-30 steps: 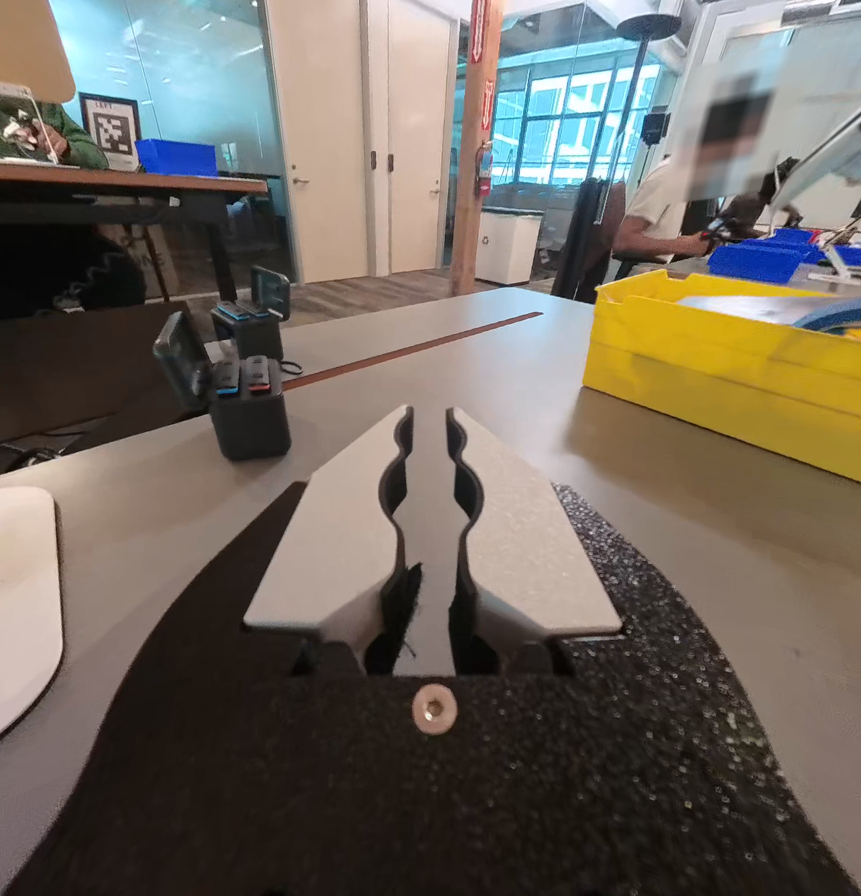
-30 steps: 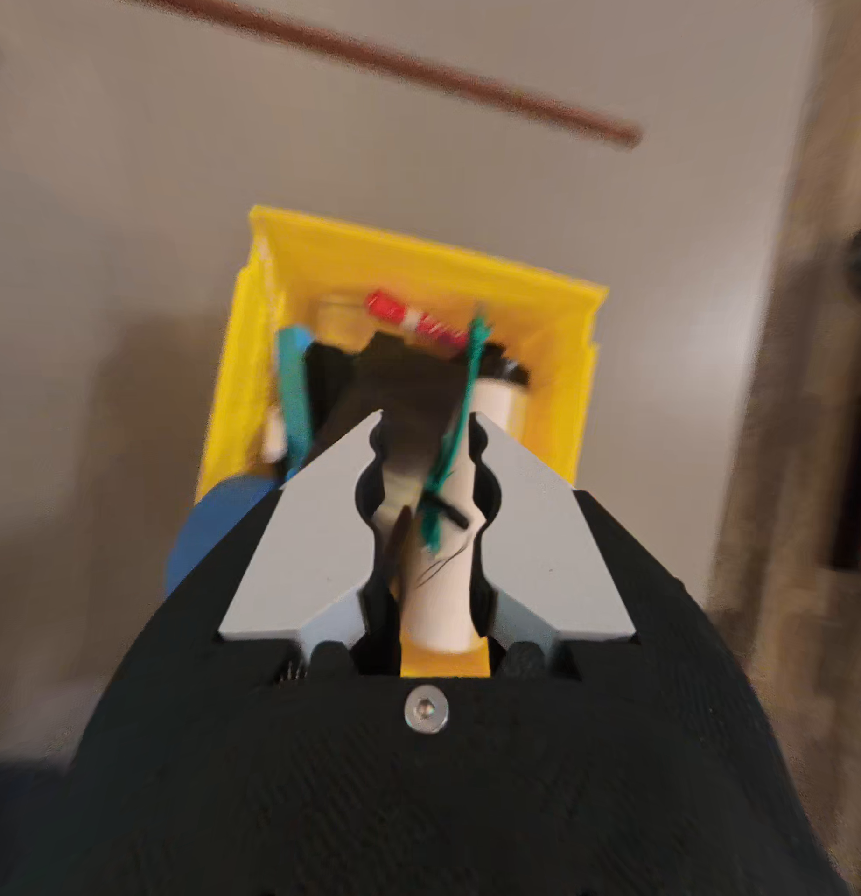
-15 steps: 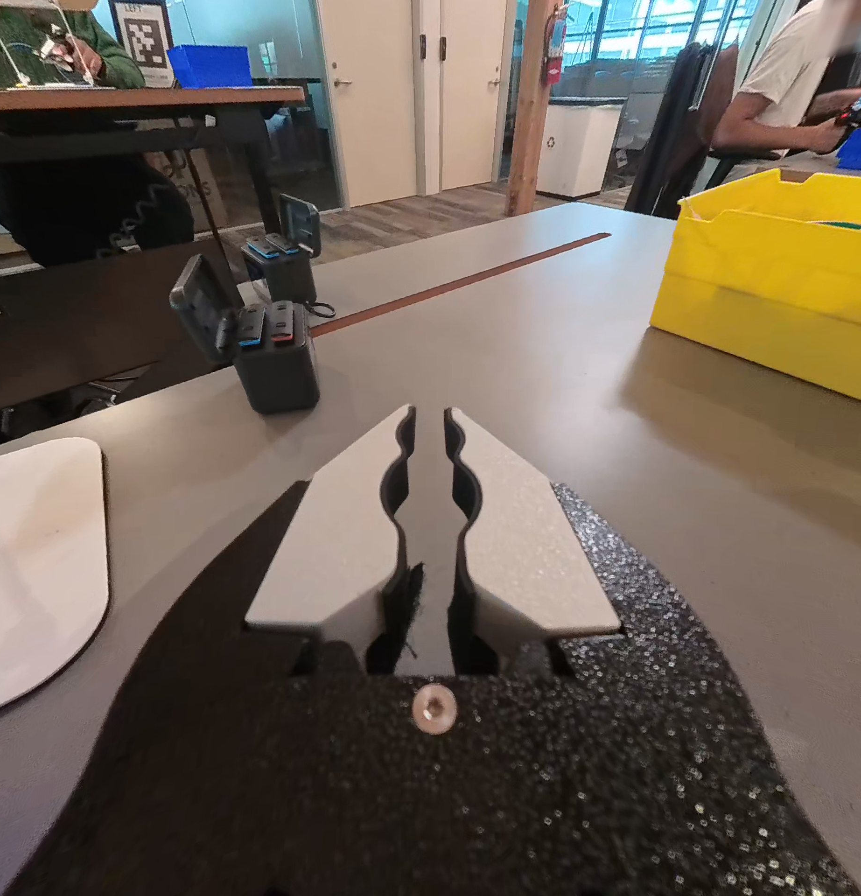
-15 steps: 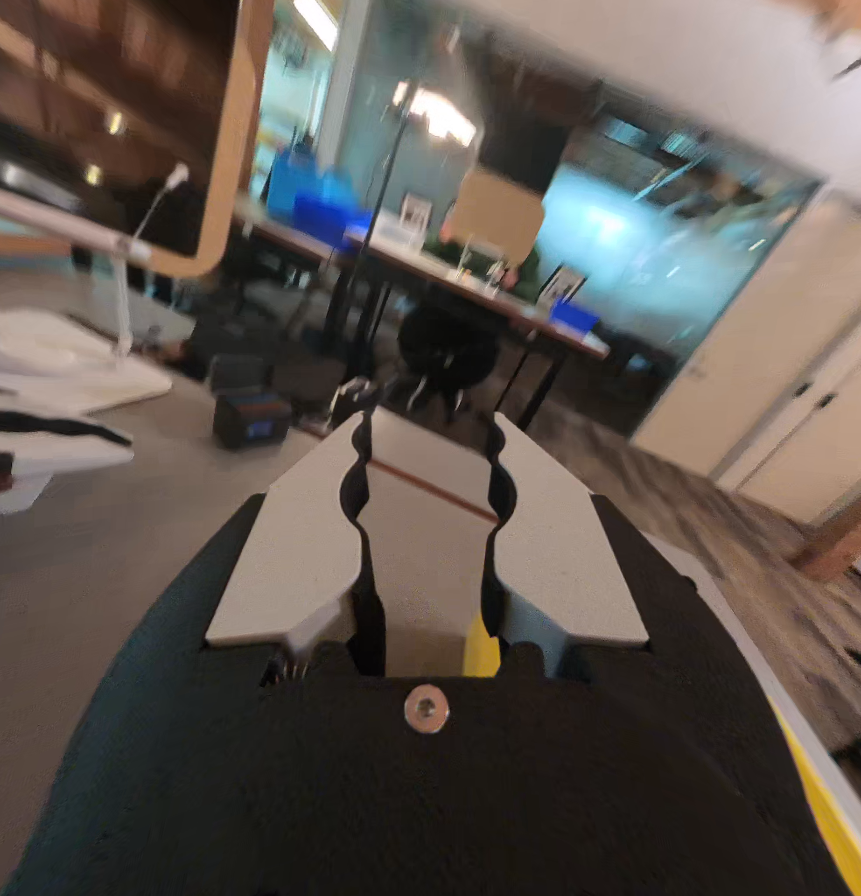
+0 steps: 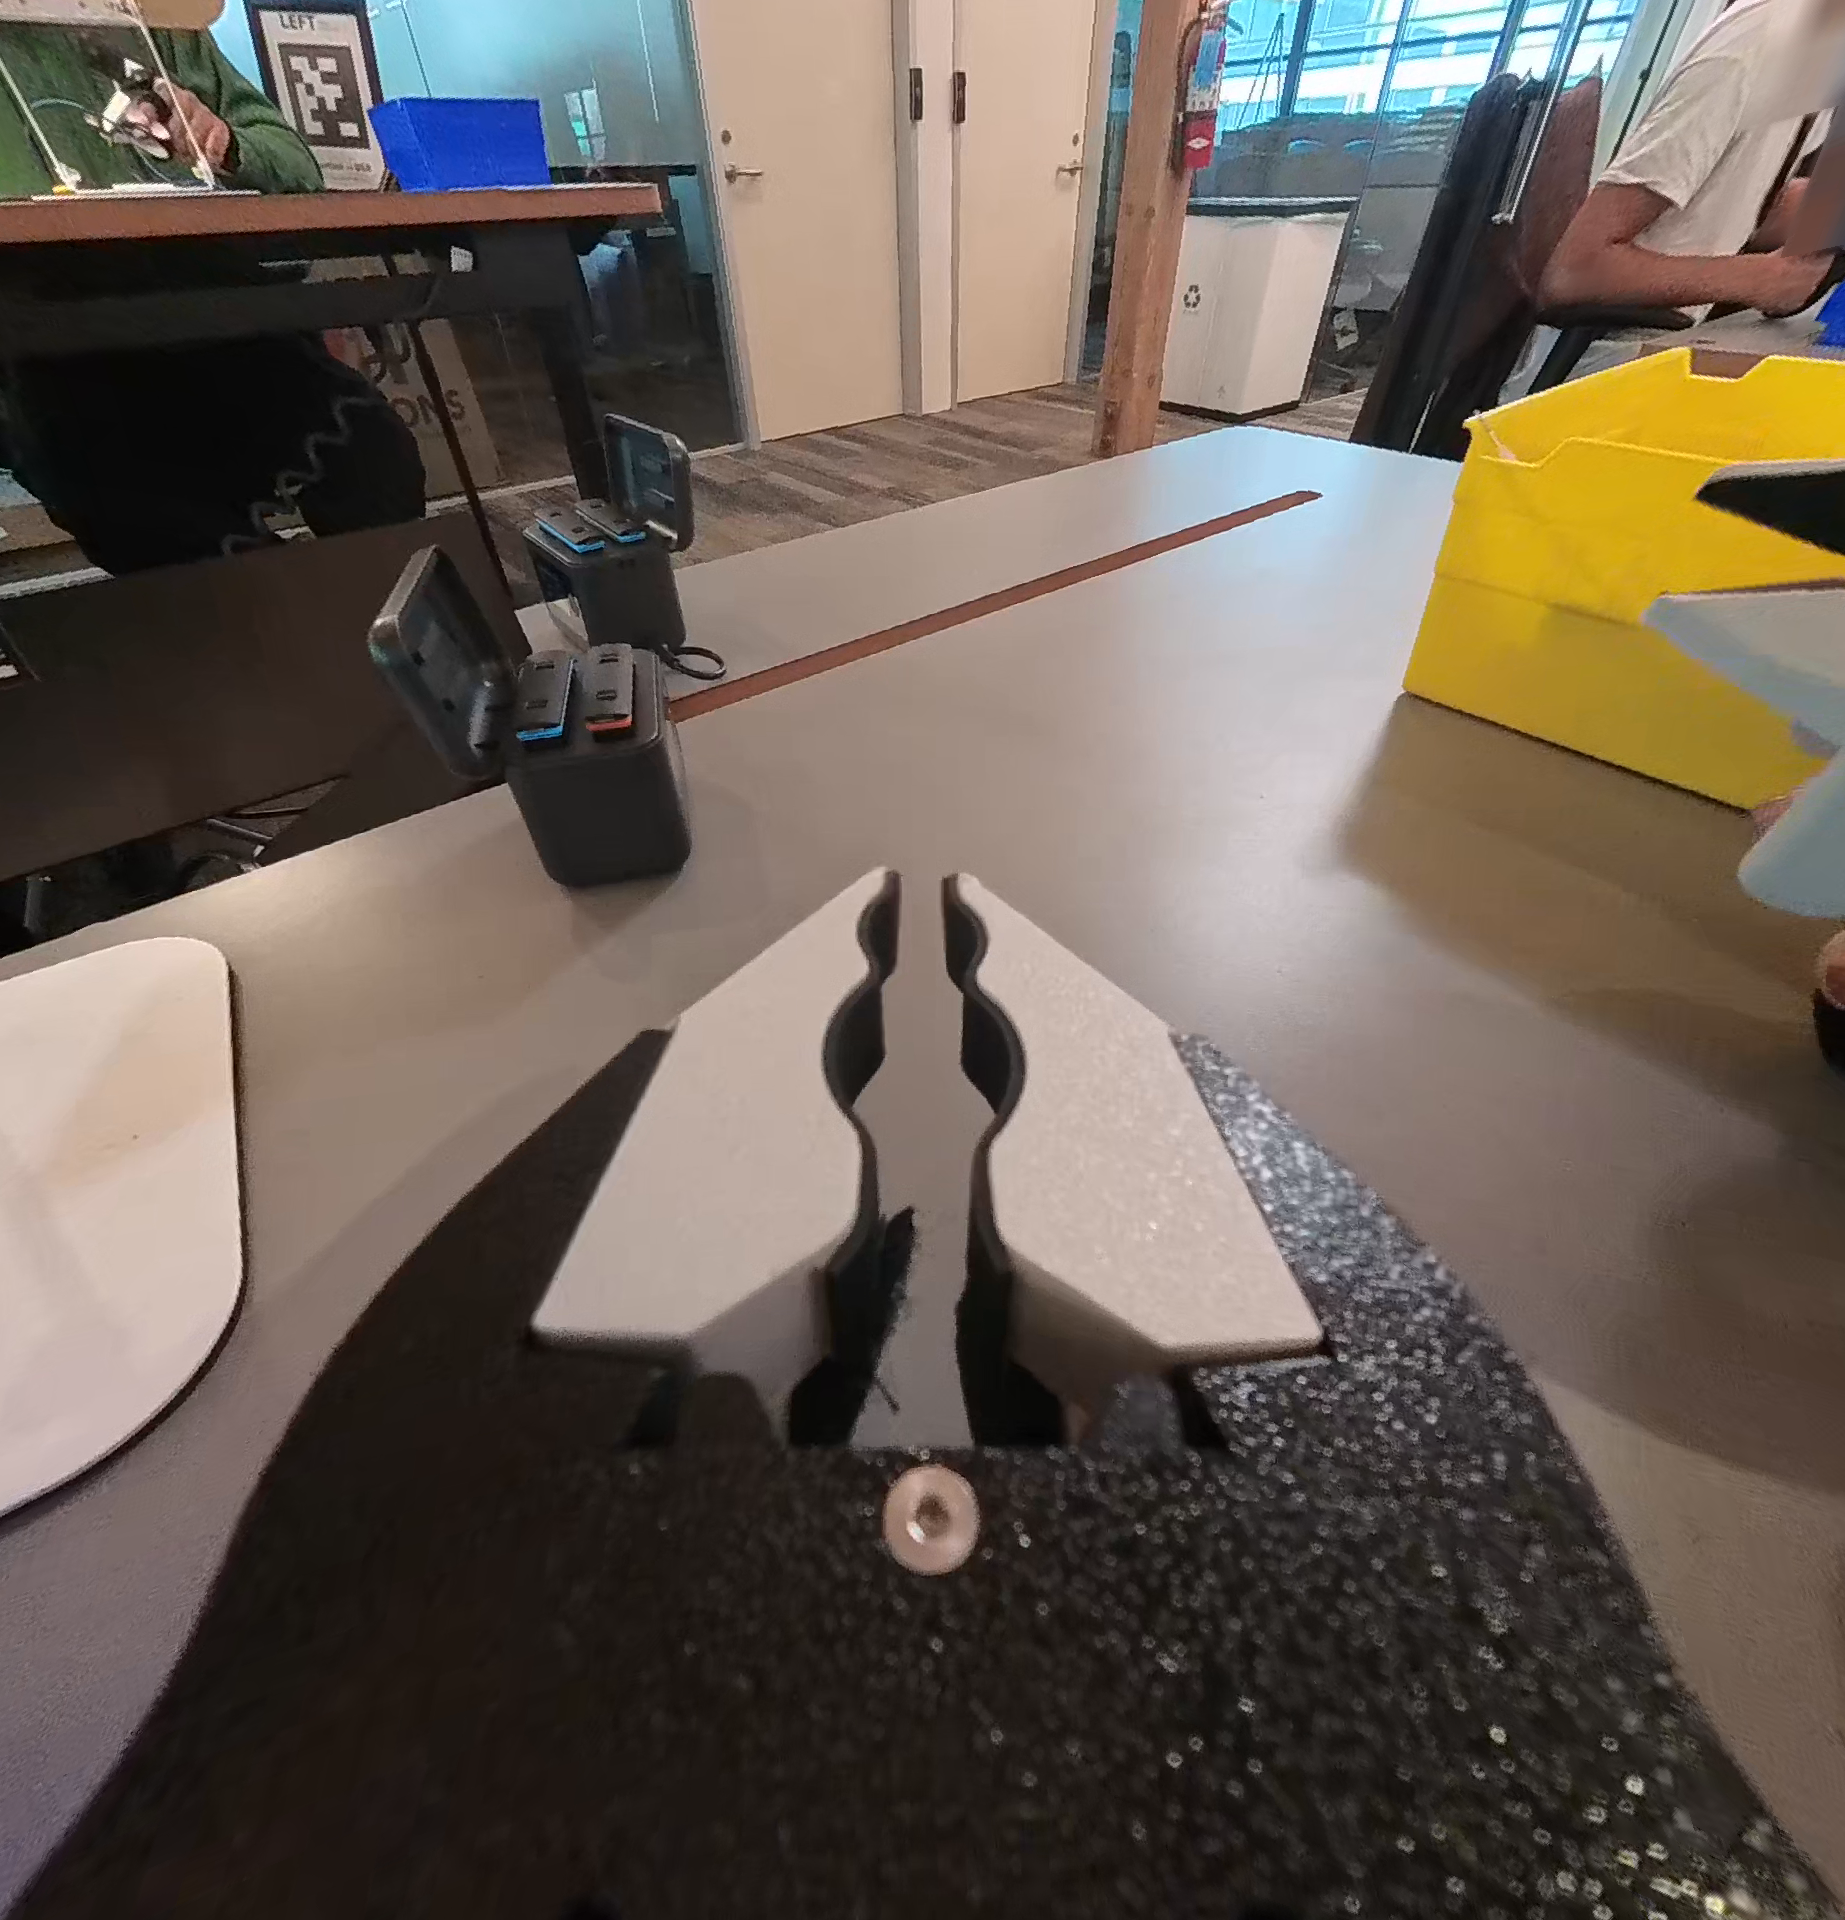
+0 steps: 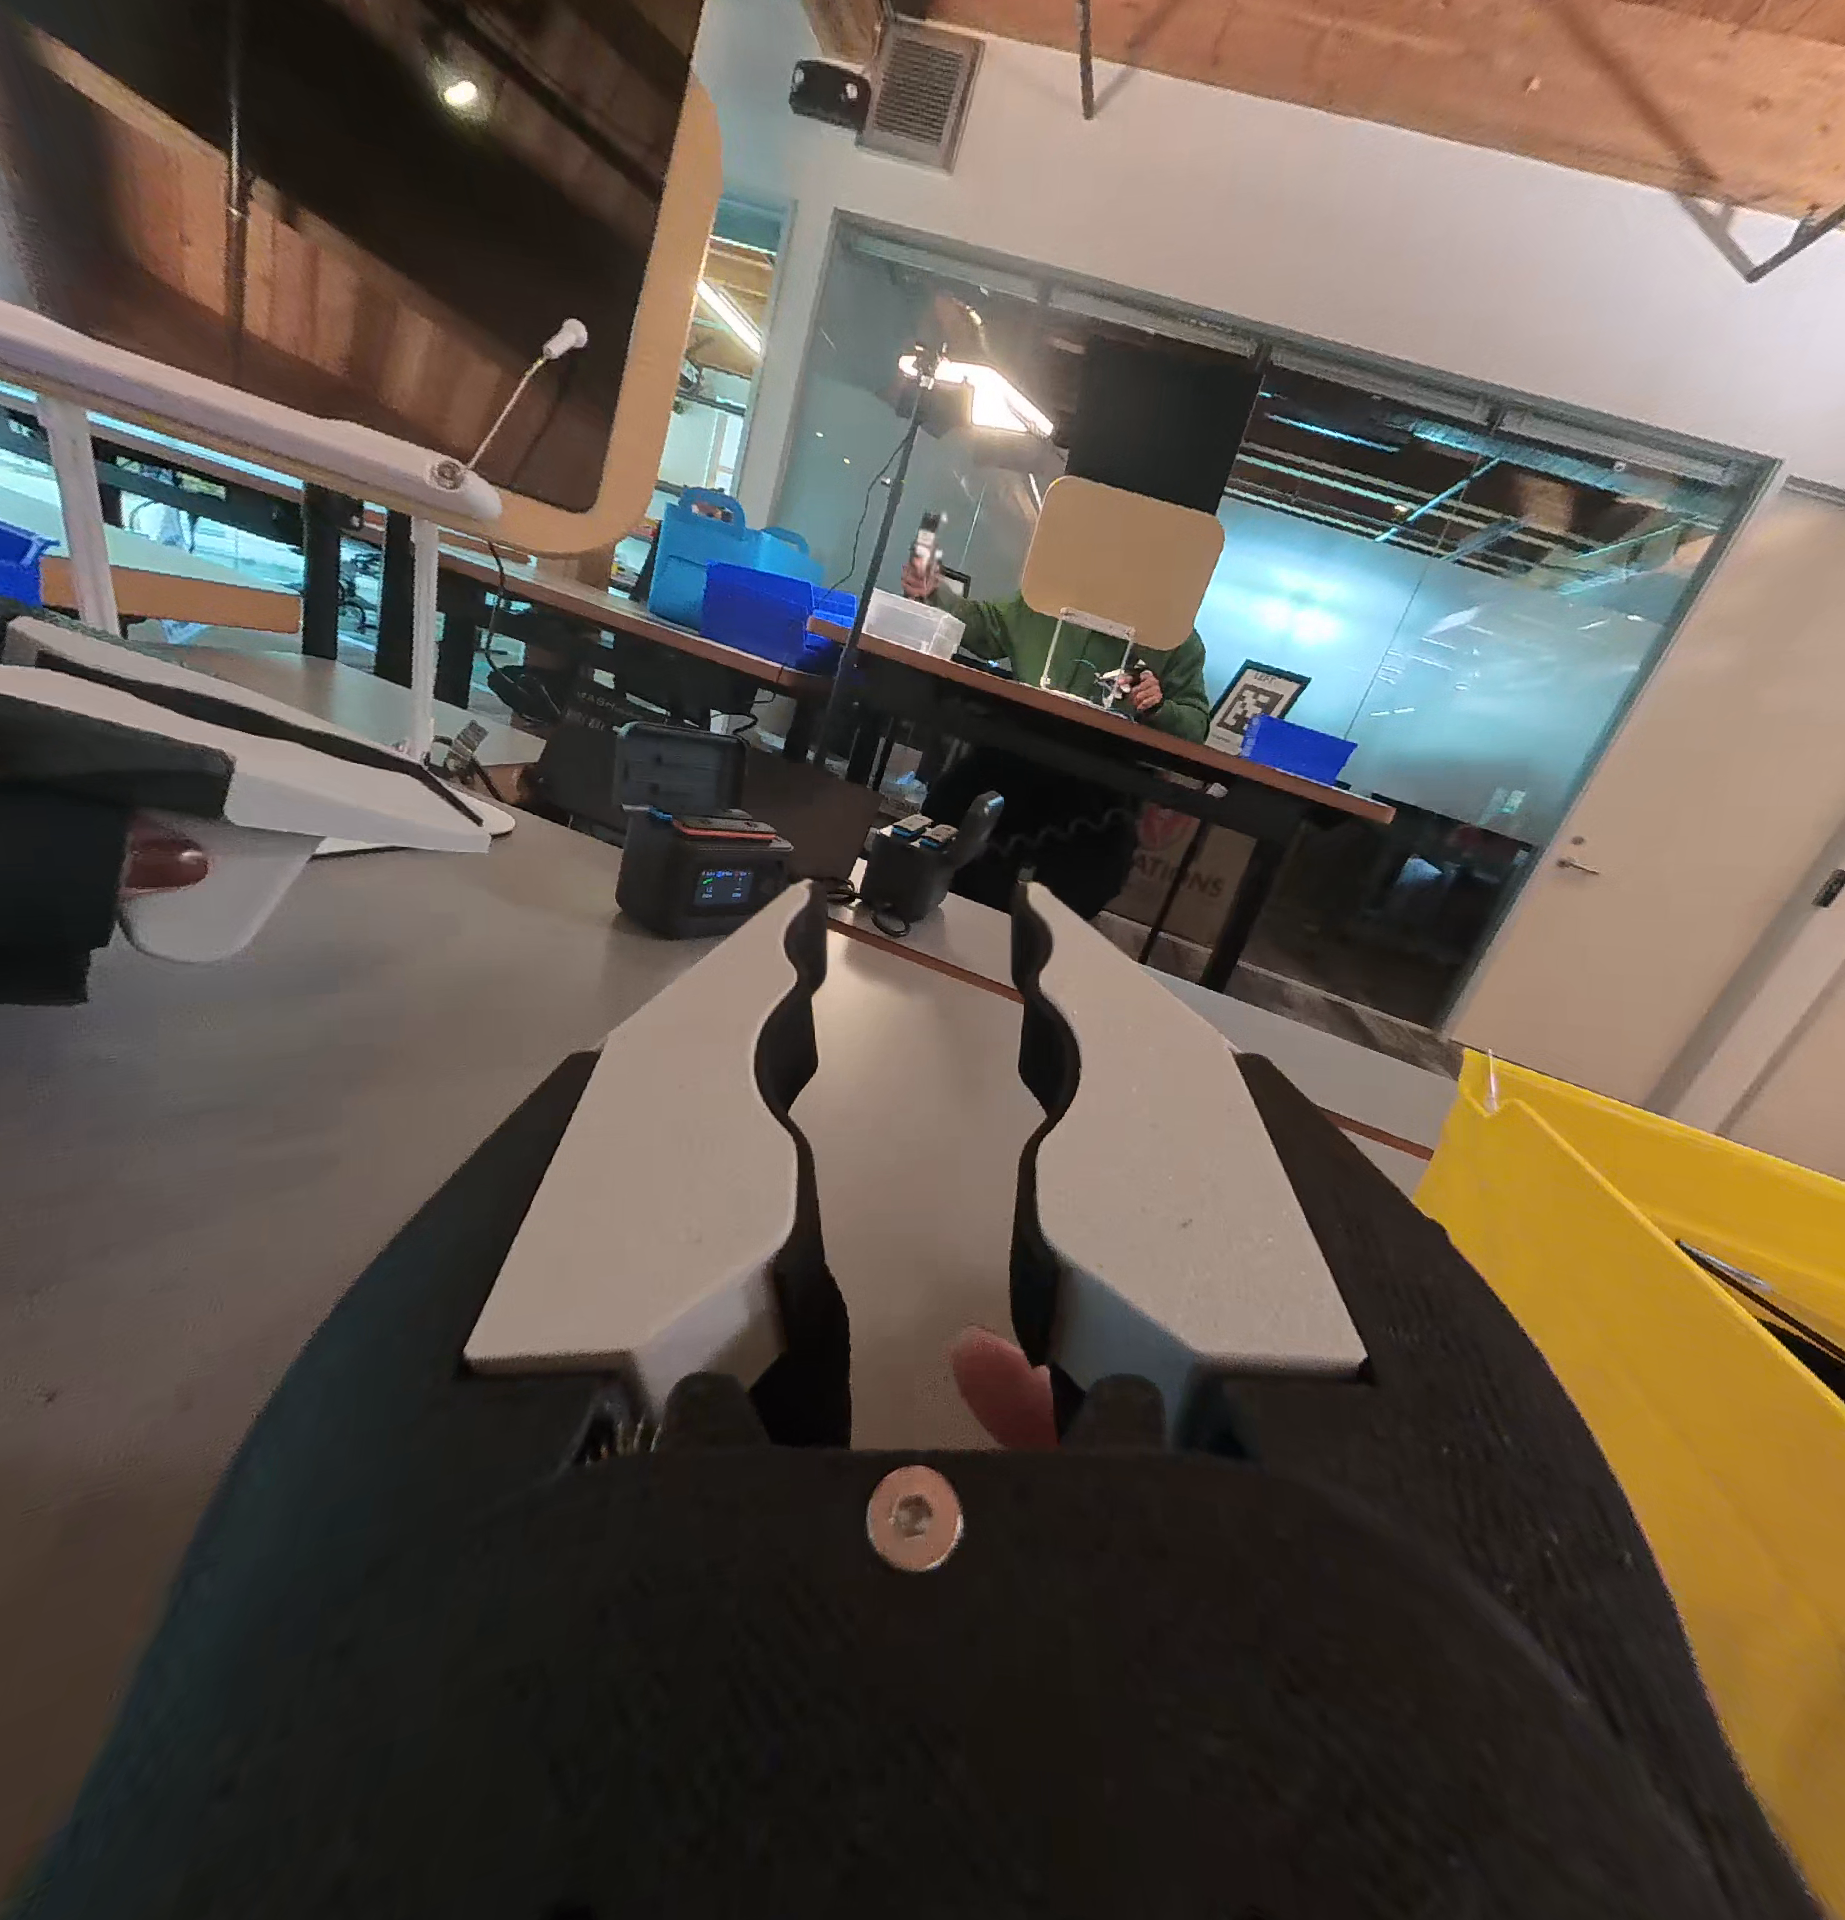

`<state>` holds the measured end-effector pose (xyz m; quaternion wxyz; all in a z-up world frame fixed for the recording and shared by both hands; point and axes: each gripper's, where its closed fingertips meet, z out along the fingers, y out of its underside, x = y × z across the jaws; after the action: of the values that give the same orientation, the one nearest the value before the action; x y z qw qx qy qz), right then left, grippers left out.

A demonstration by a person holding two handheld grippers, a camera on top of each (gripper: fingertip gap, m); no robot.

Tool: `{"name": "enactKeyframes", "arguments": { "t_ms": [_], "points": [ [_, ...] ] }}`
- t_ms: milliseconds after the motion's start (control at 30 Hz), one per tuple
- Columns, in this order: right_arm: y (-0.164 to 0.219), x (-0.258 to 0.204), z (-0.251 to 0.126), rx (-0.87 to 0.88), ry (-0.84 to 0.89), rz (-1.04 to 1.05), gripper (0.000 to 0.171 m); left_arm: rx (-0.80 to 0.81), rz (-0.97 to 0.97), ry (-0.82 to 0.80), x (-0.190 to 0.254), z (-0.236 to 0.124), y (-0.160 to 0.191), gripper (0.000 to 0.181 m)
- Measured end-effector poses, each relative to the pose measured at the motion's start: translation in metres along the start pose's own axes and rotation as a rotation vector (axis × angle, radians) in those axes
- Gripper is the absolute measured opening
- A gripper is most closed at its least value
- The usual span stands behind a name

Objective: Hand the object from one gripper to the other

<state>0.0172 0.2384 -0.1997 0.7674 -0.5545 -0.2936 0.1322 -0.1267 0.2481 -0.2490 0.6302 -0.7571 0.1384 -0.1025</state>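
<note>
Grey tabletop (image 5: 1209,831) lies bare ahead; both hand-held grippers are empty, left (image 5: 921,883) nearly pressed together, right (image 6: 913,904) spread. Objects presumably sit unseen inside the yellow bin (image 6: 1624,1351); reach there squarely.

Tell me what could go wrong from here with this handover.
Neither the left gripper nor the right gripper holds anything, so there is nothing to pass yet. The left jaws are nearly shut and would need opening to receive. The yellow bin sits close beside the right gripper and could get bumped.
</note>
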Motion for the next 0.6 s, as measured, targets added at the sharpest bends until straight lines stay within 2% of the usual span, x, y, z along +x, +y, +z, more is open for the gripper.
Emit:
{"name": "enactKeyframes", "arguments": {
  "t_ms": [67, 133, 200, 300, 467, 533, 600],
  "points": [
    [-0.001, -0.005, 0.0, 0.003, -0.019, -0.026, 0.034, 0.013, 0.006, 0.01, 0.002, -0.001, -0.002, 0.003],
    [0.0, -0.009, 0.0, -0.001, -0.032, -0.053, 0.034, 0.03, 0.025, 0.016, 0.005, -0.005, -0.003, 0.007],
    [0.0, -0.011, 0.0, -0.002, -0.036, -0.066, 0.034, 0.039, 0.044, 0.04, 0.013, -0.012, -0.005, 0.024],
    [-0.002, -0.011, 0.0, 0.008, -0.043, -0.044, 0.034, 0.11, 0.092, 0.042, 0.028, -0.03, -0.032, 0.055],
    [-0.005, -0.016, 0.001, 0.026, -0.085, 0.012, 0.049, 0.2, 0.238, -0.129, 0.028, -0.082, -0.082, 0.126],
    [-0.009, -0.018, 0.002, 0.027, -0.101, 0.04, 0.059, 0.185, 0.29, -0.233, 0.015, -0.107, -0.088, 0.14],
    [-0.026, -0.015, 0.0, 0.051, -0.103, 0.054, 0.077, 0.148, 0.353, -0.338, -0.005, -0.133, -0.089, 0.146]
  ]
}}
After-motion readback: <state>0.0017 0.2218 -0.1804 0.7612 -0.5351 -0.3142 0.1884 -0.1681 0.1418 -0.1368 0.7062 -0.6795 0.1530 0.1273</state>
